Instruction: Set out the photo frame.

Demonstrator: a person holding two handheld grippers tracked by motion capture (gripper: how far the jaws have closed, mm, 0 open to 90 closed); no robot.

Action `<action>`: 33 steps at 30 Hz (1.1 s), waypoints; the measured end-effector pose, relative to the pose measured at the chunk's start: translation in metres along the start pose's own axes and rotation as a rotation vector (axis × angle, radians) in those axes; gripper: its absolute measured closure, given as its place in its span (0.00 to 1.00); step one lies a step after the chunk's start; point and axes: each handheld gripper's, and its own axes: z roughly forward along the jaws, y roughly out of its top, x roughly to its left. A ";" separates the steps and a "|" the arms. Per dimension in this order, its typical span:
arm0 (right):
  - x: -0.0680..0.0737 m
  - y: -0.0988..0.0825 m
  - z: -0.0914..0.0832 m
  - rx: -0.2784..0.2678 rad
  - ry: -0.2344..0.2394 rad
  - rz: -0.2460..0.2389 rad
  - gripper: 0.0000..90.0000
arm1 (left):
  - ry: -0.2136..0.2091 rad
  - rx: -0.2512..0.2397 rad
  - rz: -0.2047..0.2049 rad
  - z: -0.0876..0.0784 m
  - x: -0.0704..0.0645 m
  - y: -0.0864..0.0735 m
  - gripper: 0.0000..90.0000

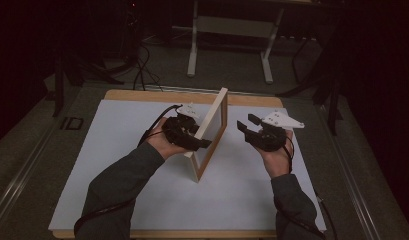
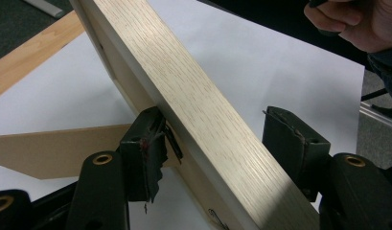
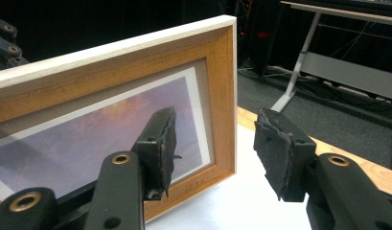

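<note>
Straddling the top edge of the pale oak picture frame [image 2: 193,120], the left gripper [image 2: 222,143] has its jaws partly open, one pad touching, the far one apart. The right gripper [image 3: 213,143] waits open just beside the frame's glazed front, gripping nothing. With the frame upright near the middle of the white table mat [image 1: 142,170], closing squarely across the rail before any lift should stop it tipping.

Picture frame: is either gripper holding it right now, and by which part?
Neither clearly grips the picture frame. The left gripper straddles its side rail, one jaw touching its back, the other apart. The right gripper is open beside it.
</note>
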 end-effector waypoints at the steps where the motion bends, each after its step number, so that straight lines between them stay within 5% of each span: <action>1: 0.000 0.000 0.000 0.000 0.001 0.000 0.54 | -0.001 0.000 0.002 0.000 0.000 0.000 0.47; 33: -0.016 0.005 0.001 0.009 -0.002 0.037 0.54 | -0.044 0.008 0.075 0.002 -0.003 0.003 0.47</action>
